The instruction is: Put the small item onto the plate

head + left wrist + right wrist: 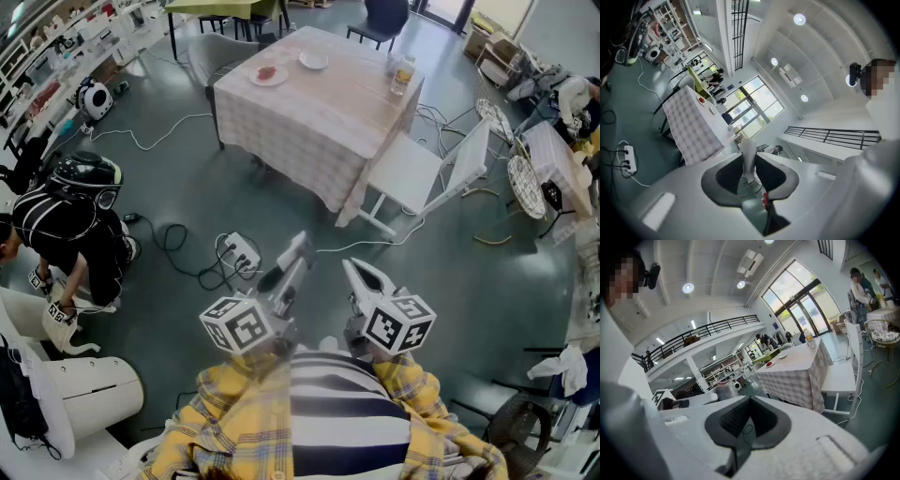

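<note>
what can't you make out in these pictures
- Red thing on the plate, head view: too small to name, and tiny in both gripper views as well.
- Bottle label, head view: too small to read.
- Bowl, head view: too small to tell what it holds, if anything.
- Chair behind the table, head view: cut off by the top edge.

Yellow plaid shirt (217, 424) over black-white striped top (342, 412). Left gripper (296, 249), right gripper (362, 273): white shells, black pads, each with a black-white marker cube (235, 324).
</note>
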Demonstrator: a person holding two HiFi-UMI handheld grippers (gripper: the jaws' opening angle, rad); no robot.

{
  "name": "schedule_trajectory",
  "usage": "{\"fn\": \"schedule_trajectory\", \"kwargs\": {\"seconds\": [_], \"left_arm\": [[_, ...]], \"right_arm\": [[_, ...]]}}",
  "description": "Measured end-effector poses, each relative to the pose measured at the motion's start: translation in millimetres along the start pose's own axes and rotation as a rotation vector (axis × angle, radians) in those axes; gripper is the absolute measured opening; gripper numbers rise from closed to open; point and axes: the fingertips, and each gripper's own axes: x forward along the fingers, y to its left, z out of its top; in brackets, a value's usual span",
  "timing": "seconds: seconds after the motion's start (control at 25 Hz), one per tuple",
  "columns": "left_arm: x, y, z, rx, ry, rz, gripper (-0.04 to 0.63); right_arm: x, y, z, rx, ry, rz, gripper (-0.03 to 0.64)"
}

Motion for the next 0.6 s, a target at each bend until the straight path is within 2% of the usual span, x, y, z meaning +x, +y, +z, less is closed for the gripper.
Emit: {"fn": "schedule_trajectory", "kwargs": {"seconds": [0.4, 0.6], "left_arm": [[-2.4, 4.5, -3.1, -0.032, 0.000, 0.007, 0.080], [-4.4, 7.9, -0.5, -0.053, -0.005, 0.012, 0.080]], "right_arm": [[2.2, 2.1, -4.6, -0.008, 0.019, 0.008, -0.005], [3.1, 4.1, 0.8, 0.010, -0.009, 0.013, -0.003]]}}
